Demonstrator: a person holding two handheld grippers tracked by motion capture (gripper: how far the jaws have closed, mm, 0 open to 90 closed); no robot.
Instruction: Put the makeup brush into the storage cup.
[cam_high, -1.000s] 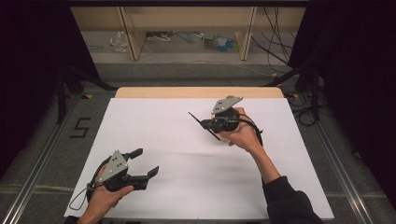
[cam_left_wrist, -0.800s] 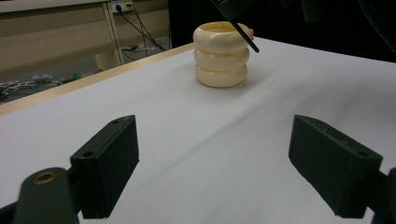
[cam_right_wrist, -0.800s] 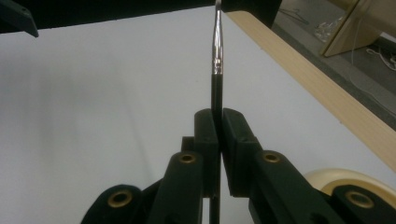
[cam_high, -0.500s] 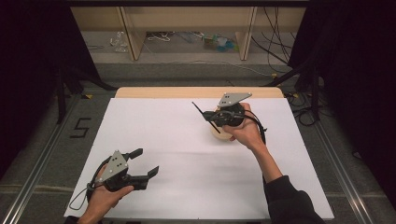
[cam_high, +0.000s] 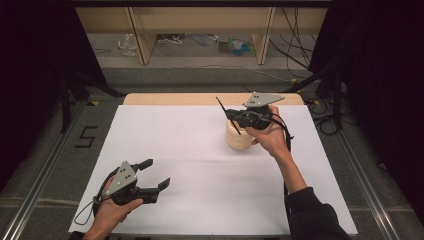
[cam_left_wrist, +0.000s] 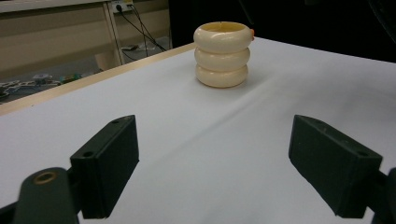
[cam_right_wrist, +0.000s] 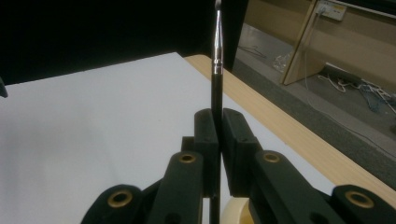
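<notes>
Your right gripper (cam_high: 231, 116) has lifted and drifted toward the far edge of the table (cam_high: 210, 98) since a second ago: back then it sat lower on the white sheet (cam_high: 200, 150) and covered the holder, while now it hangs over the cream ringed holder (cam_high: 239, 137), which stands in plain sight at about 7 o'clock from your right hand (cam_high: 270, 137). The jaws are pressed fully together on a thin black brush (cam_right_wrist: 216, 70); in the right gripper view the handle runs straight up between the pads, a metal ferrule partway along. In the high view the brush (cam_high: 227, 115) slants from 11 o'clock down to 5 o'clock across the holder's front, its lower end low against the holder; whether that end sits inside the opening you cannot tell from here.

Your left gripper (cam_high: 156, 175) has not shifted; it rests at 7 o'clock on the sheet, jaws spread wide with nothing between them, facing the holder (cam_left_wrist: 221, 54), well apart from it.

That rise reads as the brush being carried at the holder's mouth, either drawn out or lined up to drop in. Keep the grip firm
</notes>
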